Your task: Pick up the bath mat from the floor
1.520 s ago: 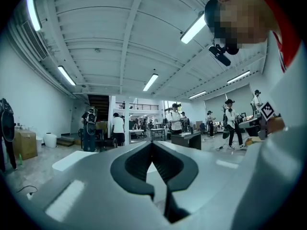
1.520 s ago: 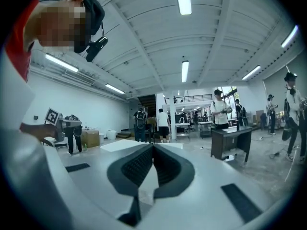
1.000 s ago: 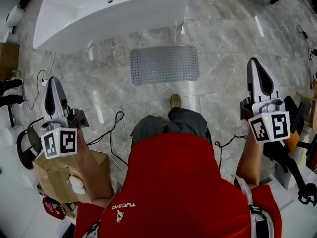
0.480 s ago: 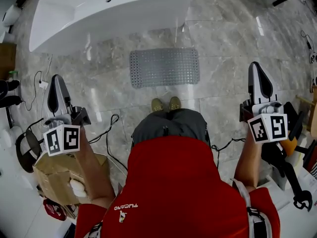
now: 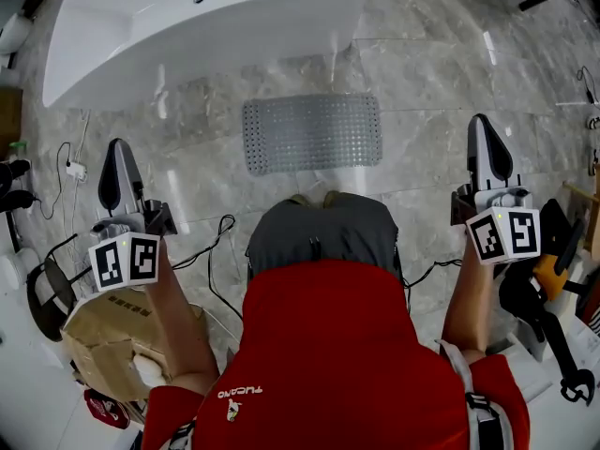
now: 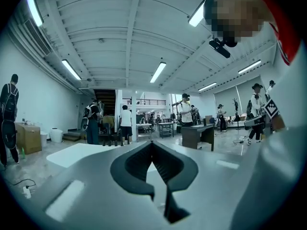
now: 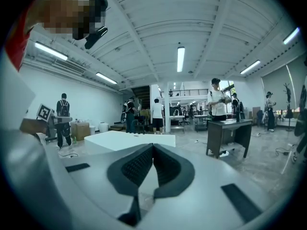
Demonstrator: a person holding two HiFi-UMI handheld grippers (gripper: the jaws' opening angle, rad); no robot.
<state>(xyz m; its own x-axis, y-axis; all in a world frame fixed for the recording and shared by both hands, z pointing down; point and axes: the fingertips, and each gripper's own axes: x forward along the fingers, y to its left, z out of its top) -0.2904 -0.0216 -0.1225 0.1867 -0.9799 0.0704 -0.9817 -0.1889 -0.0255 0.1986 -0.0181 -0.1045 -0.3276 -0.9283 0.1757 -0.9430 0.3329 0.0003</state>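
Both grippers are shut with nothing between their jaws. The white-and-black left gripper [image 5: 118, 148] is held out at the person's left side. In its own view its dark ribbed jaws meet at the tips, pad against pad. The matching right gripper [image 5: 483, 122] is held out at the person's right, and its own view shows its jaws pressed together in the same way.

Only the head view shows the grey rectangular studded bath mat [image 5: 312, 134]. It lies flat on the grey marble-tiled floor [image 5: 431, 82], just in front of the long white bathtub [image 5: 206, 26] and straight ahead of the person's grey-trousered knees [image 5: 323, 237]. The mat sits between the two grippers, well apart from each, and neither touches it. The head view also shows the person's red shirt [image 5: 328, 364], a crumpled brown cardboard box [image 5: 103, 345] under the left forearm, and black cables [image 5: 211, 242] trailing over the tiles.

The two gripper views look level across the room. They show a large hall with a white ribbed ceiling and strip lights [image 7: 181, 59], several people standing far off, and a dark desk [image 7: 228, 135]. The right gripper view shows the tub as a white block beyond its jaws, and the left gripper view shows it to the left of its jaws.
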